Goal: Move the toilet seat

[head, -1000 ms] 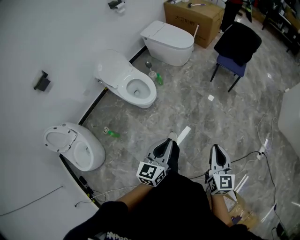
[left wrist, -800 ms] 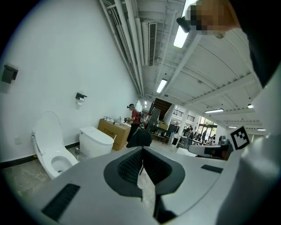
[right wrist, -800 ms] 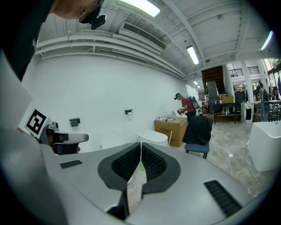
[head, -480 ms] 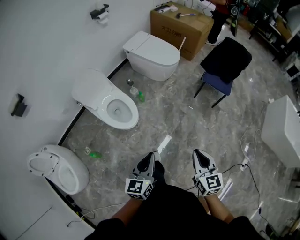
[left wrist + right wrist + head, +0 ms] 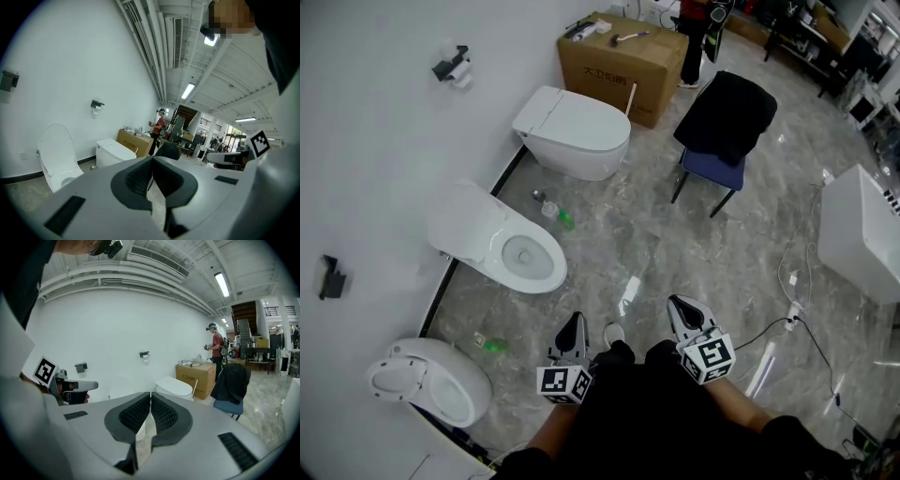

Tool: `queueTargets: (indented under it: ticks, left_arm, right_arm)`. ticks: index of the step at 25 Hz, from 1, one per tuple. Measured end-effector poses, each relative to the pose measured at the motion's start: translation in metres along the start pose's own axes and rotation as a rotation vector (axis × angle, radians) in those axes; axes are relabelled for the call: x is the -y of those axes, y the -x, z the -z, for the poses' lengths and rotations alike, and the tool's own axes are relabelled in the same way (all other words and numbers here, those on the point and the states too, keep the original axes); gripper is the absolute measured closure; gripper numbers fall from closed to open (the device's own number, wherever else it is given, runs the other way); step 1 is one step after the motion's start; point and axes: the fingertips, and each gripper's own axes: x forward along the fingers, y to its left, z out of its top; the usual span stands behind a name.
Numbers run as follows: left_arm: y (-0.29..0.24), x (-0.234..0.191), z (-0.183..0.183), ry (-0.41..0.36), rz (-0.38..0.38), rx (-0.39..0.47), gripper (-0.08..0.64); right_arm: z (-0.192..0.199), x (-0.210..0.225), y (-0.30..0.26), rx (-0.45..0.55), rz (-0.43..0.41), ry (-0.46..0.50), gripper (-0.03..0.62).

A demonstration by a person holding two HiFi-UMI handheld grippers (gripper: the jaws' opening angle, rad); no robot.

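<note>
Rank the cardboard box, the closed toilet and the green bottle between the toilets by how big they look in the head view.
1. Cardboard box and closed toilet: they look about alike, and the box stands farther from the camera, so I won't rank one over the other.
2. Green bottle: by far the smallest.

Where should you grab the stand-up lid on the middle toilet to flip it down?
Probably the rounded top edge of the raised lid, reached from the front over the open bowl. Its hinge sits low by the wall, so that thin free edge faces the room and suits two jaws.
</note>
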Motion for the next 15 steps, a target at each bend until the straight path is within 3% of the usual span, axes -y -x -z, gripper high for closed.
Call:
queueTargets:
  ticks: [7, 15]
  left_arm:
    - [-0.011, 0.005, 0.000, -0.029, -0.016, -0.021, 0.545]
    - [-0.060, -0.001, -0.014, -0.008, -0.210, 0.025, 0.545]
  right_arm:
    - [-0.017, -0.004, -0.033, 0.073, -0.055, 0.008, 0.560]
    - [-0.055, 0.035, -0.096, 0.066, -0.236, 0.000, 0.560]
